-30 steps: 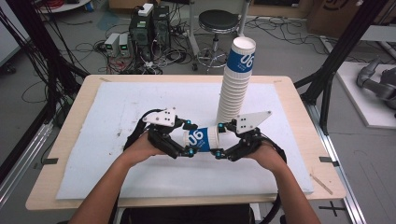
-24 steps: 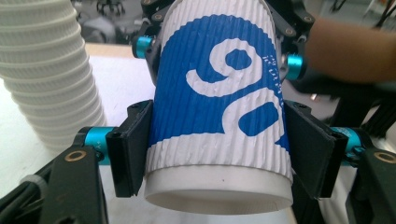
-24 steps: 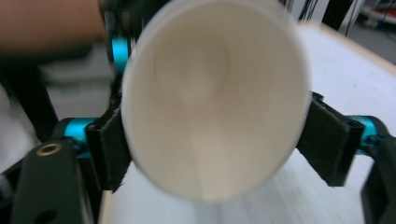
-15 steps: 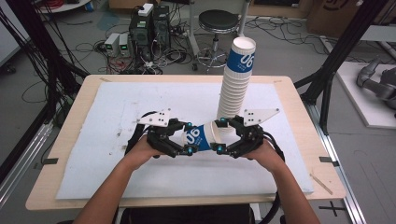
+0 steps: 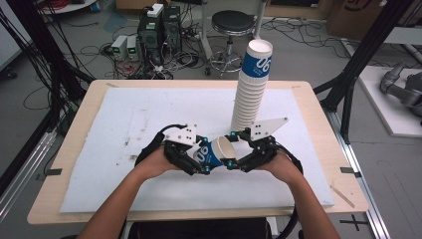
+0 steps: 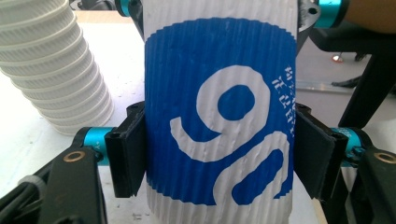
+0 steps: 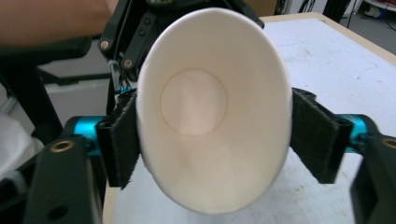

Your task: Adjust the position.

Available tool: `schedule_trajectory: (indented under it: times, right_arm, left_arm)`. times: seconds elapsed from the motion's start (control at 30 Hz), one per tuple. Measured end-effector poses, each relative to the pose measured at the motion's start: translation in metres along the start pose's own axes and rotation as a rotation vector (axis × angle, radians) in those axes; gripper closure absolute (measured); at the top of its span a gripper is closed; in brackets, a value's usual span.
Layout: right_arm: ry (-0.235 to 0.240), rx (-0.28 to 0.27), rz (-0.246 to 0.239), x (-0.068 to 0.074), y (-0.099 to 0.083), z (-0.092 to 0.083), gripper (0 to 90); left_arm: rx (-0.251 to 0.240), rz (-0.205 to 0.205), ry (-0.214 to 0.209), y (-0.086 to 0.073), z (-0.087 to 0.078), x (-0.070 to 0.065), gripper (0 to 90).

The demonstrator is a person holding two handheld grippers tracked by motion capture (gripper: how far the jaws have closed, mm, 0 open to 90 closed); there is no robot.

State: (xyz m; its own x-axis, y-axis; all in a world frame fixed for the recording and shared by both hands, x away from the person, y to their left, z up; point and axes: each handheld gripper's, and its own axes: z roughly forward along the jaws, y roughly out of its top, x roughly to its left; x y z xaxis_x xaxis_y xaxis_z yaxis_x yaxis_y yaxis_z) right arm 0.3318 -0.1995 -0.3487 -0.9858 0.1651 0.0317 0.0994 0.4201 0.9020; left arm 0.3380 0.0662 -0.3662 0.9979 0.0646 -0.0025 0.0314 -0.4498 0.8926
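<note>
Item: one paper cup, ribbed white with a blue band and white numerals, held on its side above the near middle of the table, mouth turned right.

Left tongs: pressed on the cup's blue band from both sides, as seen in the left gripper view, pads touching the ribs.

Right tongs: set about the cup's open rim; in the right gripper view the rim is squeezed to an oval, both pads are seen touching it. Jaws have just been closing, with the cup between them.

Stack of cups: a tall leaning column, stood on the table just beyond the right tongs, apart from the held cup.
</note>
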Motion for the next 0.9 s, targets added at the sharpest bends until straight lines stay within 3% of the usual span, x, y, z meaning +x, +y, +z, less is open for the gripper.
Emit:
schedule_trajectory:
  times: [0.1, 0.23, 0.43, 0.5, 0.63, 0.73, 0.9]
  right_arm:
    - [0.006, -0.076, 0.043, -0.001, -0.001, 0.001, 20.5]
    - [-0.023, -0.214, 0.103, -0.004, 0.001, -0.008, 19.3]
    - [-0.017, -0.133, 0.075, -0.004, -0.002, -0.004, 17.6]
    - [-0.003, -0.12, 0.056, -0.003, -0.002, -0.002, 23.7]
    - [-0.027, -0.093, 0.012, -0.001, 0.0, -0.002, 27.2]
    - [-0.048, -0.075, -0.008, 0.0, 0.001, -0.002, 27.8]
    - [-0.063, -0.023, -0.055, 0.001, 0.003, 0.0, 27.8]
  left_arm:
    - [-0.033, -0.023, -0.003, -0.003, -0.001, 0.002, 28.9]
    - [-0.126, -0.078, -0.004, -0.01, -0.005, 0.006, 29.0]
    - [-0.142, -0.07, -0.011, -0.011, -0.005, 0.004, 29.0]
    - [-0.135, -0.067, -0.008, -0.012, -0.005, 0.004, 29.7]
    - [-0.096, -0.067, 0.025, -0.01, -0.002, 0.001, 28.9]
    - [-0.072, -0.06, 0.058, -0.006, -0.001, -0.001, 18.7]
    - [-0.053, -0.025, 0.056, 0.0, 0.0, -0.001, 19.3]
